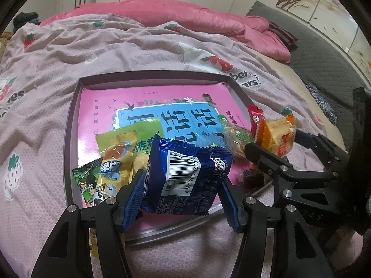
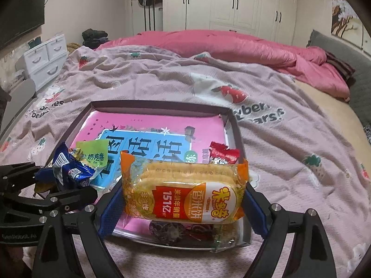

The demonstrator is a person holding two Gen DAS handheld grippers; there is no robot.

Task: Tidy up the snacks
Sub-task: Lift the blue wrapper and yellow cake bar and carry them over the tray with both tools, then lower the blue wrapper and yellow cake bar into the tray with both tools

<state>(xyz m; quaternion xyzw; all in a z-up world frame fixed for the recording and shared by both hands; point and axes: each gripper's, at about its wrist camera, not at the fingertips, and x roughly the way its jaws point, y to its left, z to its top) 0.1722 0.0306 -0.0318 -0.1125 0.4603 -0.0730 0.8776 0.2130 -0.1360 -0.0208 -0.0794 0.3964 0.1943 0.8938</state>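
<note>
A shallow box [image 1: 69, 125] with a pink and blue book cover as its floor lies on the bed; it also shows in the right wrist view [image 2: 234, 127]. My left gripper [image 1: 179, 199] is shut on a blue snack packet [image 1: 187, 176] above the box's near edge. My right gripper [image 2: 183, 199] is shut on an orange rice cracker packet [image 2: 185, 194], held over the box's near right corner; it shows in the left wrist view [image 1: 278, 139]. In the box lie a green packet [image 1: 129, 134], a yellow packet [image 1: 113, 162], a red packet [image 2: 222, 155] and dark wrapped sweets [image 2: 176, 229].
The bed has a pink strawberry-print sheet [image 1: 46, 81], with a pink quilt [image 2: 220, 46] bunched at the far side. A grey headboard cushion [image 1: 324, 53] is on the right. White drawers [image 2: 44, 62] stand left of the bed and white wardrobes [image 2: 231, 2] behind it.
</note>
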